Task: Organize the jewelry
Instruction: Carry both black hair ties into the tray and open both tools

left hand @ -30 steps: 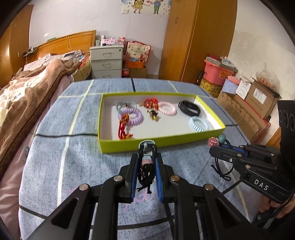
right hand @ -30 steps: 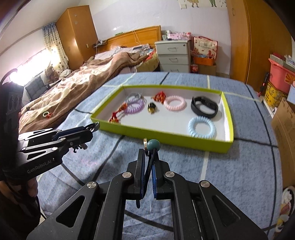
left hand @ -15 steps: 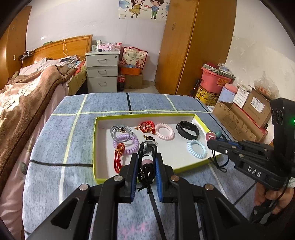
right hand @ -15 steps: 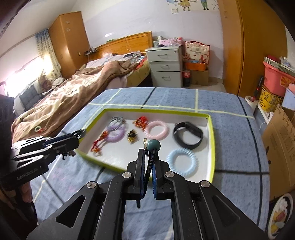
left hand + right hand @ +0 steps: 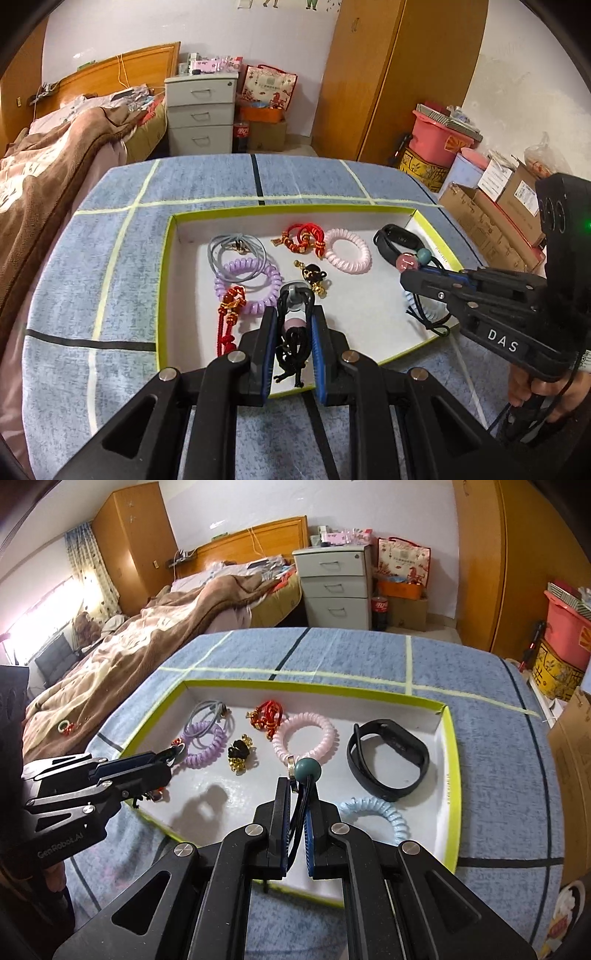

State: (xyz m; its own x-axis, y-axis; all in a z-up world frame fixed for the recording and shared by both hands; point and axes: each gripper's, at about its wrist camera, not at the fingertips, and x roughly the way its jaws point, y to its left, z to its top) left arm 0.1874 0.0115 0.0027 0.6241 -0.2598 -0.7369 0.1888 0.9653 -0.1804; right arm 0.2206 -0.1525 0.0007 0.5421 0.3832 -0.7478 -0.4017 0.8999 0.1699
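We have both grippers over the shallow white tray with lime-green rim: left gripper jaws pinching a black cord bracelet with pink bead, right gripper jaws pinching a dark cord with teal bead.

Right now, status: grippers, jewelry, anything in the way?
Left gripper shut on black cord bracelet. Right gripper shut on beaded cord. Both over the tray. Nothing blocking.

My left gripper and right gripper are matte black frames with silver screws and blue finger pads. White lettering marks their sides: "DAS" on the right, "GenRobot.AI" on the left.
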